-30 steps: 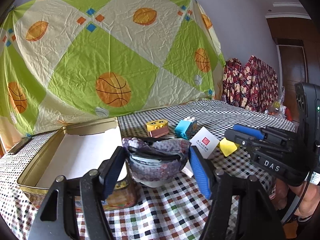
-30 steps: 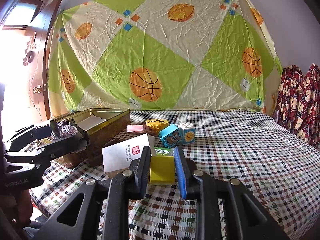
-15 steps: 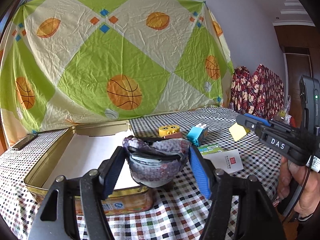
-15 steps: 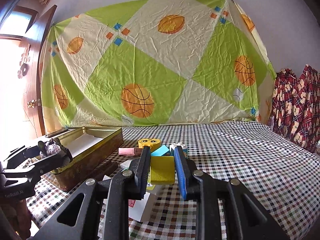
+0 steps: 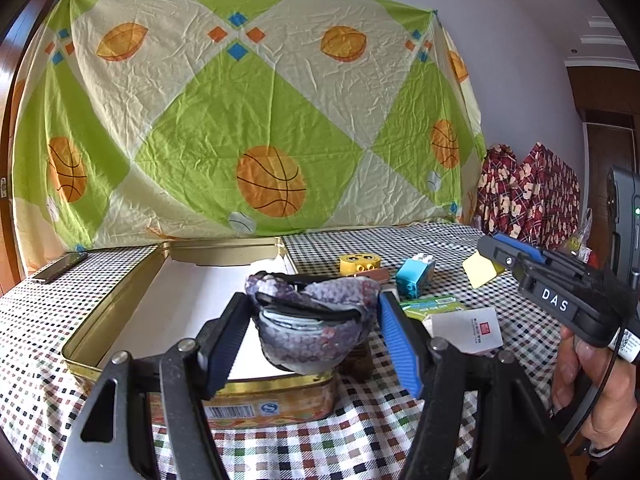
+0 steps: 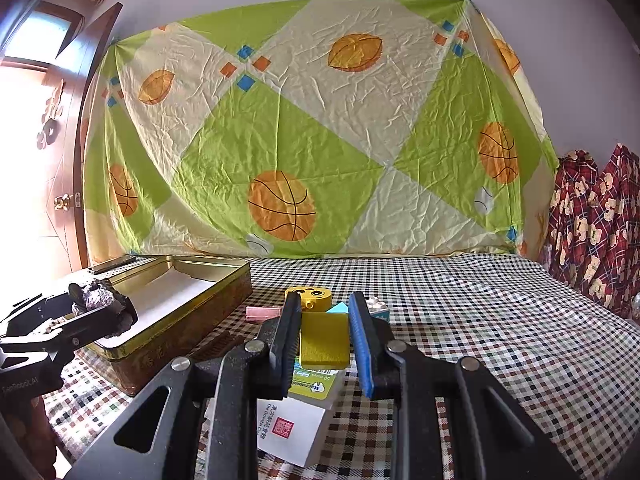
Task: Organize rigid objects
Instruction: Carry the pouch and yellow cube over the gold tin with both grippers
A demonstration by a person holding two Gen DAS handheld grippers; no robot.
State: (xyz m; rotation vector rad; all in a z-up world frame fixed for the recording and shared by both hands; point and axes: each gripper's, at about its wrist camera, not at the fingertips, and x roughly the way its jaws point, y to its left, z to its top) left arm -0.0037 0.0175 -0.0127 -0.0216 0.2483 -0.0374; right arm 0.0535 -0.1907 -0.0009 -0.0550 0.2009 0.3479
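L gripper (image 5: 316, 332) is clamped on a purple-grey pouch (image 5: 312, 320), held above the near right corner of the open gold tin (image 5: 120, 308). The tin's floor is white w/ nothing seen in it. From the R wrist view the same pouch (image 6: 96, 300) shows at far left, over the tin's near end (image 6: 180, 320).

R gripper (image 6: 324, 340) is closed on a flat yellow block (image 6: 323, 340), lifted off the checked cloth (image 6: 480, 340). In the L view that block (image 5: 480, 270) sticks out of the R gripper's tips at right; a hand (image 5: 592, 384) grips the handle.

On the cloth, right of the tin: yellow brick w/ eyes (image 5: 359, 263), blue brick (image 5: 414, 276), green pack (image 5: 430, 304), white card (image 5: 470, 330). A pink piece (image 6: 262, 313) lies left of the yellow brick. A dark flat bar (image 5: 58, 268) lies at the cloth's far left edge, apart from the tin.
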